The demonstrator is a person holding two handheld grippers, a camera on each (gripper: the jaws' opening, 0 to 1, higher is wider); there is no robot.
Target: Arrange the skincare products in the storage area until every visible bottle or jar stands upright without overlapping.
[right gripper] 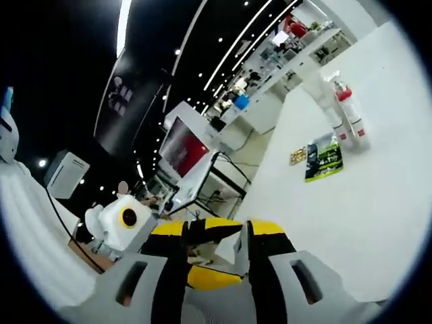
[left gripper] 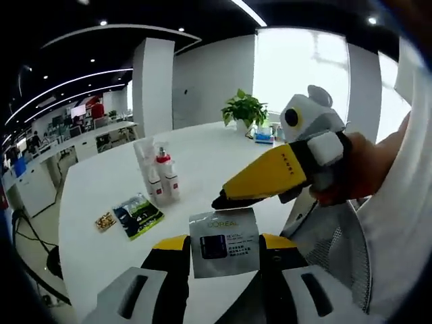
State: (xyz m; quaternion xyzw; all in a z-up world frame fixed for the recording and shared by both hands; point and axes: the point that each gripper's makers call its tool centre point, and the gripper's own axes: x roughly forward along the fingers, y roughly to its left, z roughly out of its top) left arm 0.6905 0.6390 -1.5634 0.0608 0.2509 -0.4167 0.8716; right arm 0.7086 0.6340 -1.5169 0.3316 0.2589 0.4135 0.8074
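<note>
Left tongs [left gripper: 223, 246] pinch 1 sachet [left gripper: 224, 241]; right tongs [right gripper: 217, 233] look parted; 2 bottles [left gripper: 162, 177] upright.

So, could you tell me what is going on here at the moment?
A person holds a gripper in each hand above a white table. The left gripper is pinching a L'Oreal sachet, and the right gripper comes in with its tip beside it. On the table stand two bottles, with flat packets lying nearby.
</note>
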